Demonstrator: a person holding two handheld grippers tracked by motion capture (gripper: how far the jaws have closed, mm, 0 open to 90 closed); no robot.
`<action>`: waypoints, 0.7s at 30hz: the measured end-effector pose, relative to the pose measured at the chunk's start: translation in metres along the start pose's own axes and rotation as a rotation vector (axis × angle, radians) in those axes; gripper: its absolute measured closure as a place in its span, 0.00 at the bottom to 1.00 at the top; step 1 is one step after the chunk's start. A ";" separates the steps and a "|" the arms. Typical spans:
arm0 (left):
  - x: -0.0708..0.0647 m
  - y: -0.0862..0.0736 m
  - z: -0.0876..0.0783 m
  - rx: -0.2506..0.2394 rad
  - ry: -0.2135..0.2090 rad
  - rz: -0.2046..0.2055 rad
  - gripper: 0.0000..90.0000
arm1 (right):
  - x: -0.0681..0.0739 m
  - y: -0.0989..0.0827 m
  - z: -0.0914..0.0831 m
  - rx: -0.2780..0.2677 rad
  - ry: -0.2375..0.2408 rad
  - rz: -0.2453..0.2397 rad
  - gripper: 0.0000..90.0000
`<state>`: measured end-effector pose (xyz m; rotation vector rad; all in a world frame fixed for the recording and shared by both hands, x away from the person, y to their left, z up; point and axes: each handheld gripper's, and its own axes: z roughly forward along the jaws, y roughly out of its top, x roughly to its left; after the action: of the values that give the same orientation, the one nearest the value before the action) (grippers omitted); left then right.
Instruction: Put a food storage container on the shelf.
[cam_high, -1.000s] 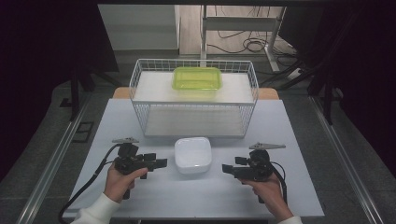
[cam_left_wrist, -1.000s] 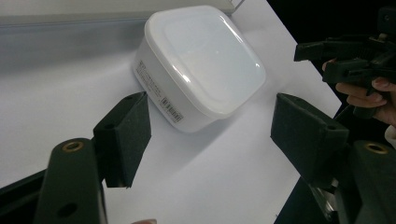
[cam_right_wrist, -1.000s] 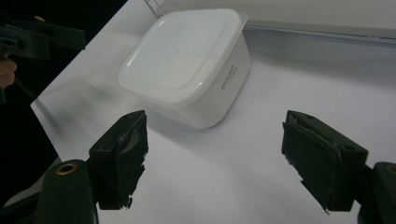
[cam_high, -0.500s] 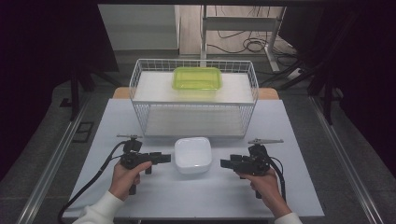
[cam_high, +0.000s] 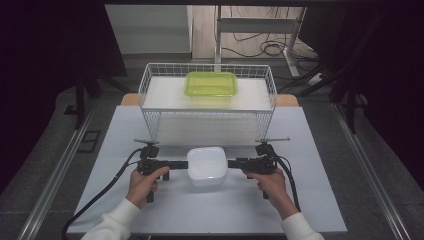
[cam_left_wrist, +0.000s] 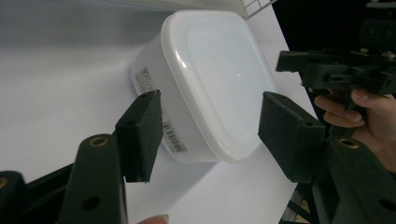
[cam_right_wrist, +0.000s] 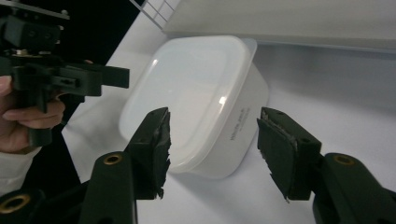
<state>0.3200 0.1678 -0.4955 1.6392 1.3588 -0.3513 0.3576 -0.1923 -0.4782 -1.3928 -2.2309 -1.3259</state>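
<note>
Claws moved in from both sides since a second ago, left claw (cam_high: 181, 164) and right claw (cam_high: 234, 163) closing yet still apart around white lidded container (cam_high: 206, 165) near bench (cam_high: 320, 200) front edge, two-sided lift likely next.

A pale, matte bench (cam_high: 310, 200) carries everything here. Near its middle, toward the person's edge, a white lidded container (cam_high: 206, 166) rests flat on the surface, its lid facing up and a printed label on one side wall. Behind the container, toward the far edge of the bench, a white wire rack (cam_high: 150, 117) stands on its legs. On the rack's white shelf, farther back from the container, sits a lime-green lidded box (cam_high: 211, 84).
</note>
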 end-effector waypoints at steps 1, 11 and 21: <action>0.001 0.000 0.001 0.001 -0.001 -0.004 0.46 | -0.004 0.002 0.004 0.006 0.008 0.015 0.52; 0.006 0.001 0.010 0.021 -0.024 -0.039 0.53 | -0.010 0.010 0.020 0.031 0.058 0.049 0.58; 0.012 0.001 0.015 0.034 -0.059 -0.061 0.65 | -0.018 0.010 0.031 0.067 0.109 0.103 0.68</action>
<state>0.3300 0.1629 -0.5109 1.6054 1.3668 -0.4573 0.3842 -0.1780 -0.5006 -1.3590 -2.0846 -1.2504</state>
